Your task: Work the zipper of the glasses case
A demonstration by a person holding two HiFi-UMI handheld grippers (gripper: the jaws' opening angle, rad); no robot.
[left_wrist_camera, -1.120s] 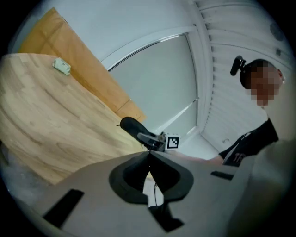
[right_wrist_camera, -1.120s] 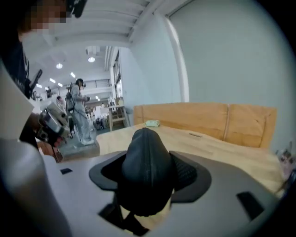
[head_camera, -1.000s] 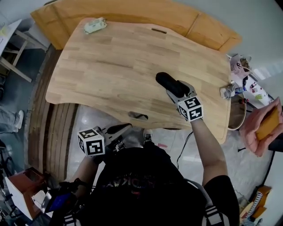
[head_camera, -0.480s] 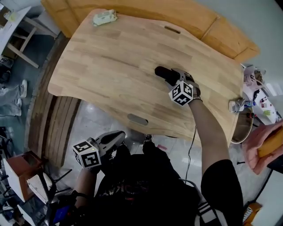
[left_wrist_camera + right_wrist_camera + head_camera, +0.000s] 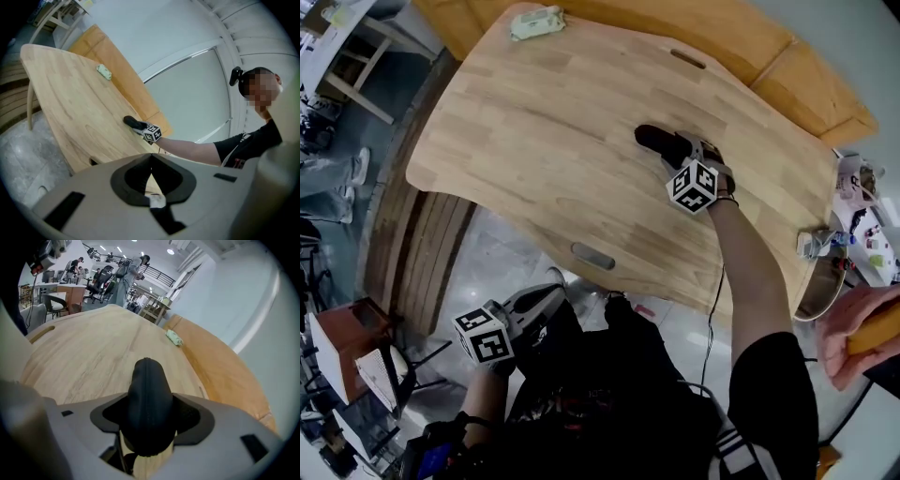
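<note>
Swinging down and away from us across the last second, our right arm has rolled its wrist and brought the glasses case [image 5: 659, 142] from above the near half of the table [image 5: 534, 122] down onto the wood further in, while our left arm has barely shifted. We judge that the case was set down so that the wood takes its weight and stops it twisting while the zipper is worked. The right tongs [image 5: 680, 153] stand wide around one end of the case, pads pressing on both sides. The seam with the zipper runs up the middle, facing us, and the far end points away across the table. We cannot make out the zipper pull. The left tongs [image 5: 151, 164] are fully together and hold nothing. They hang low beside our body, off the table's near edge, and we take them to be waiting to go for the pull. Around us is an open workshop with office chairs, desks and a railed gallery beyond a glossy grey floor [image 5: 516, 253]. A second, darker wooden top [image 5: 797, 84] butts against the table's far side. Near the table's far corner lies a small pale-green packet [image 5: 536, 21], well apart from the case.
</note>
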